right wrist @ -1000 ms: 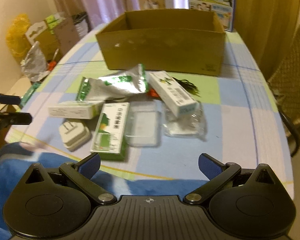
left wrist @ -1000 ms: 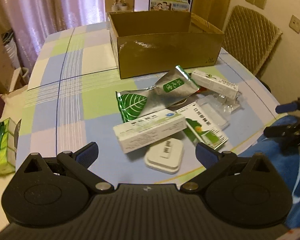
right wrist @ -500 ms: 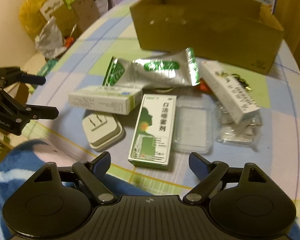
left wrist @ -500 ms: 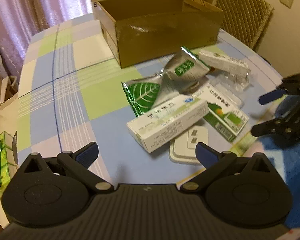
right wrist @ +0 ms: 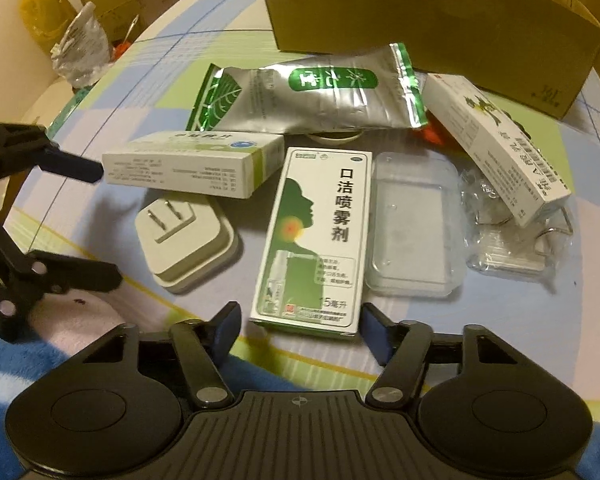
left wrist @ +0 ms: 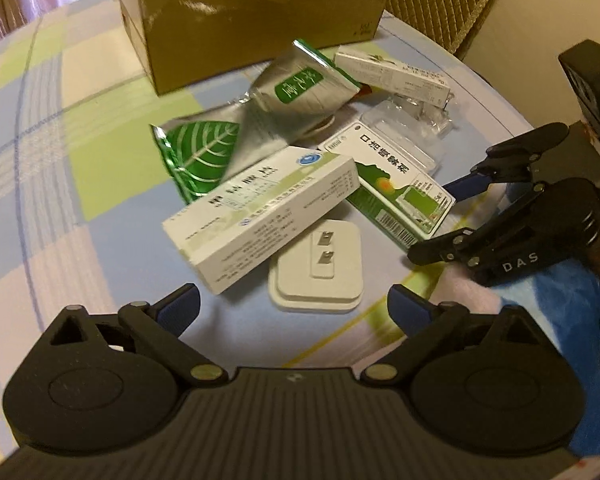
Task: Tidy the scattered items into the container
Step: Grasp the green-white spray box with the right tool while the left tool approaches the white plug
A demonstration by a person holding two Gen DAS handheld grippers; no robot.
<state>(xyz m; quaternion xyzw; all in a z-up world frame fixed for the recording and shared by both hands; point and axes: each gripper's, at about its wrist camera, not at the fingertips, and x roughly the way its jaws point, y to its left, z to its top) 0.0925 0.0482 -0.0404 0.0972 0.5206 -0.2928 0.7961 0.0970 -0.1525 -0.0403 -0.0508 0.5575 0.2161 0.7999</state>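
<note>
- The brown cardboard box [left wrist: 252,12], beyond the left tongs [left wrist: 294,306], is cut off by the top edge; its inside cannot be seen.
- A small orange thing [right wrist: 432,134], beyond the right tongs [right wrist: 300,326], lies mostly hidden under the silver-and-green foil pouch [right wrist: 320,98] and the long white carton [right wrist: 496,144].
- A white round rim [right wrist: 332,137] peeks from under that pouch; what it is cannot be told.
- The crumpled clear plastic wrapper [right wrist: 512,248] holds contents too blurred to make out.
- Fine print on the white-and-green medicine box [left wrist: 260,216] is unreadable.
</note>
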